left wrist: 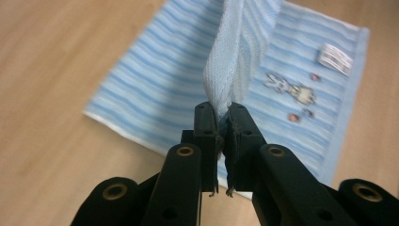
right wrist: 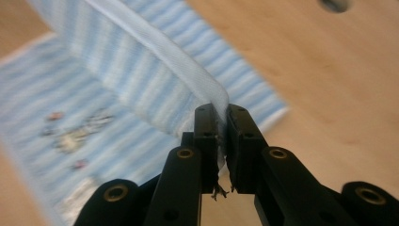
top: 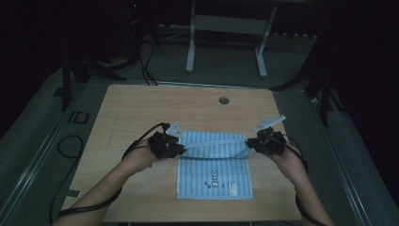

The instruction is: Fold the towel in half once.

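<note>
Dim floor and dark table legs ring a pale wooden table [top: 141,101], and on it lies a blue striped towel [top: 214,181] whose near half rests flat toward the person. Its far edge is lifted off the wood and stretched as a taut band between the two hands, running across the table from left to right.

At the towel's far left corner the left gripper [top: 168,145] has its jaws pressed together on the fabric; in the left gripper view [left wrist: 221,127] a doubled fold of cloth rises straight up out of the pinch. At the far right corner the right gripper [top: 266,141] does the same, its jaws clamped on the hem, which in the right gripper view [right wrist: 222,125] runs away up and to the left.

So the held edge lies crosswise, with the flat half and its small printed figure [top: 214,178] nearer the person than that edge. Each hand sits at its own corner, neither nearer the middle. Likely a fold is in hand: the raised edge would travel toward the towel's near hem, though the dim high view leaves the height of the lift hard to judge.
</note>
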Demonstrator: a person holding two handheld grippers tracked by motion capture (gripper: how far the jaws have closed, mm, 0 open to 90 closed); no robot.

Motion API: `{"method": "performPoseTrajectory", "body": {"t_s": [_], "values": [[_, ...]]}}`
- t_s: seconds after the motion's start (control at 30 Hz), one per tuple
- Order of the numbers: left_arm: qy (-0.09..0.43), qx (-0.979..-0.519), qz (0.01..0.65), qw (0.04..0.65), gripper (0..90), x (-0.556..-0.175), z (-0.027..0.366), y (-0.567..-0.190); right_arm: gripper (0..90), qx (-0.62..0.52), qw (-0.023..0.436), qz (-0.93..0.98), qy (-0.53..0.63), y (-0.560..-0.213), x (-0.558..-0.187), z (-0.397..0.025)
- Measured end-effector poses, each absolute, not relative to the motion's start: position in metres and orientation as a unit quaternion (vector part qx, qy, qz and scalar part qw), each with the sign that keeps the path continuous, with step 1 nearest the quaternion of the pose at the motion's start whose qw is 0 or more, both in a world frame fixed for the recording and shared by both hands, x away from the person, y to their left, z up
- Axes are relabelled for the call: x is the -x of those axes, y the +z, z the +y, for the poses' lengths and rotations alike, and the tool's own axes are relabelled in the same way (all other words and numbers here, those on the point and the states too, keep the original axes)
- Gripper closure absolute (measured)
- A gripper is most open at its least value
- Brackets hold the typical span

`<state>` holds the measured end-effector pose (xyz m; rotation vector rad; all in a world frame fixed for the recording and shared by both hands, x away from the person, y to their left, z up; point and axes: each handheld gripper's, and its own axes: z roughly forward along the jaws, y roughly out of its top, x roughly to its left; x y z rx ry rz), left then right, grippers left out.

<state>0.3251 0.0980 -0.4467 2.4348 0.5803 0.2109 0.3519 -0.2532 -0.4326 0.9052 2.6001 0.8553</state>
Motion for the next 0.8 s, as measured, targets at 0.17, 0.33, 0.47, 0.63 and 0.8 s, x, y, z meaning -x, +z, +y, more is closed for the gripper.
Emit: {"method": "performPoseTrajectory", "body": {"t_s": [0.17,0.33,0.47,0.63,0.8], "values": [[0.064,-0.931,0.202,0.296,83.5,-0.305,0.093,-0.465,82.7,-0.311,0.111,0.899,0.288,-0.459,-0.321,-0.263],[0.048,-0.937,0.192,0.287,83.5,-0.289,0.089,-0.478,82.5,-0.319,0.087,0.902,0.276,-0.479,-0.295,-0.268],[0.009,-0.948,0.18,0.261,70.4,-0.277,0.085,-0.484,72.2,-0.326,0.069,0.901,0.278,-0.484,-0.279,-0.272],[0.002,-0.946,0.178,0.27,62.9,-0.277,0.086,-0.479,67.1,-0.336,0.086,0.891,0.292,-0.47,-0.27,-0.277],[0.005,-0.945,0.189,0.266,59.3,-0.284,0.083,-0.485,66.2,-0.341,0.095,0.891,0.285,-0.468,-0.283,-0.274]]}}
